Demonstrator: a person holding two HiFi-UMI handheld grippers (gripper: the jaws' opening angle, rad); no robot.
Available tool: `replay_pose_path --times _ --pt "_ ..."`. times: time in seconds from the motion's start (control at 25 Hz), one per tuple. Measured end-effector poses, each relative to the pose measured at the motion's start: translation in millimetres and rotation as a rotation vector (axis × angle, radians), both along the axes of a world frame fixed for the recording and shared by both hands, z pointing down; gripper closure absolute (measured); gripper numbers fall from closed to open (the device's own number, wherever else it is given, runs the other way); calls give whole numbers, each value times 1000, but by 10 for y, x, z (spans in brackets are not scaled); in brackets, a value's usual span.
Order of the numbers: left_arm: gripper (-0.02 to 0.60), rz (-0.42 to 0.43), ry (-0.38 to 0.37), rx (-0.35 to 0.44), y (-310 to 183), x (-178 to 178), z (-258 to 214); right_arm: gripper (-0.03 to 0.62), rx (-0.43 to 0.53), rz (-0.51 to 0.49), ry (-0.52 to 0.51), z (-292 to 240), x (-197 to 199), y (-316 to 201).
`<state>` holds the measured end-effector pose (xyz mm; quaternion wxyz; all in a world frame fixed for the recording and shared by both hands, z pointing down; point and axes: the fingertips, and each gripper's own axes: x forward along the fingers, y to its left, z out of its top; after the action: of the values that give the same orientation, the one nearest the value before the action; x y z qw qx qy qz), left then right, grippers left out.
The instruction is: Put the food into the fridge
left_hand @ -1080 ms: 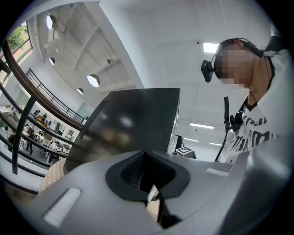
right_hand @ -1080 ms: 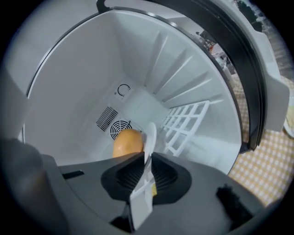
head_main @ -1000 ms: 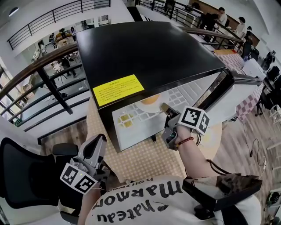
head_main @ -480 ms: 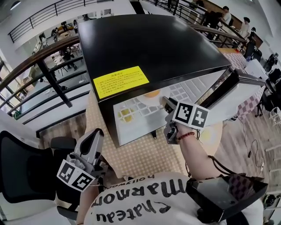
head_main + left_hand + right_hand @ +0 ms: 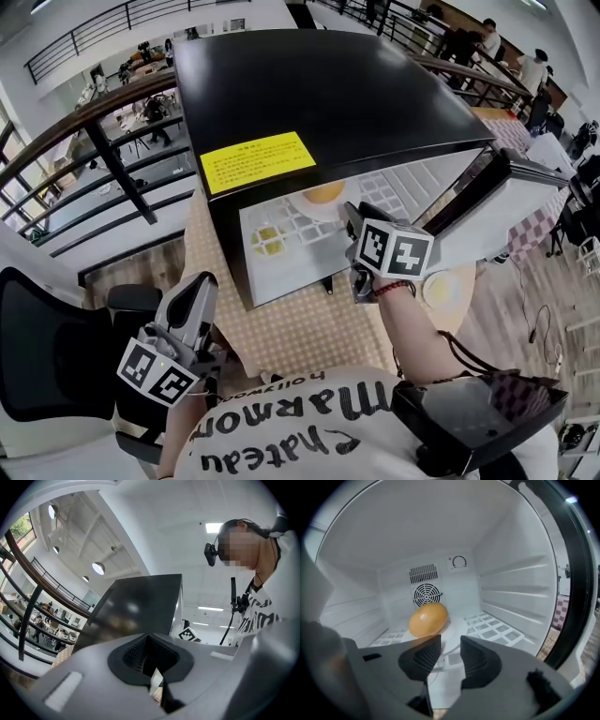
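From the head view, a black-topped fridge with a yellow label stands on a checked worktop, its door swung wide to the person's right. The right tool reaches into the lit compartment, just in front of a white plate that carries the orange food on the wire shelf. A smaller yellow item lies on the same shelf, farther left and apart from the plate. A second small plate sits on the worktop below the open door. The left tool hangs low at the person's left side, well clear of the fridge and beside a black chair. In the left gripper view, the left tool points up past the fridge's dark side toward the ceiling lights, its jaws clenched together with nothing between them; the person leans in at the right edge. In the right gripper view, the right tool faces the white interior with its jaws opening; the pads stand apart and press on nothing. The orange food rests on the far part of the plate, in front of the round fan grille on the back wall, with a dial above and to the right.
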<state>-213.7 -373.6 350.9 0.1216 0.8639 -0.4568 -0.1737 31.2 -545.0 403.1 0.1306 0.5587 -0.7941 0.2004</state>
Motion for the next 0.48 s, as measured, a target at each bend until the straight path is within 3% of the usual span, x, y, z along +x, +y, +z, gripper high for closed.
replay_pose_path --times 0.24,0.4,0.48 --pt "577 -24 -27 16 153 27 -86 462 119 -51 180 -60 -72 -37" --pt "575 -73 -46 32 437 -45 -174 462 164 -86 220 -111 -133 20" --pt "575 -104 -60 41 616 -82 -213 462 235 -115 227 -239 -196 85"
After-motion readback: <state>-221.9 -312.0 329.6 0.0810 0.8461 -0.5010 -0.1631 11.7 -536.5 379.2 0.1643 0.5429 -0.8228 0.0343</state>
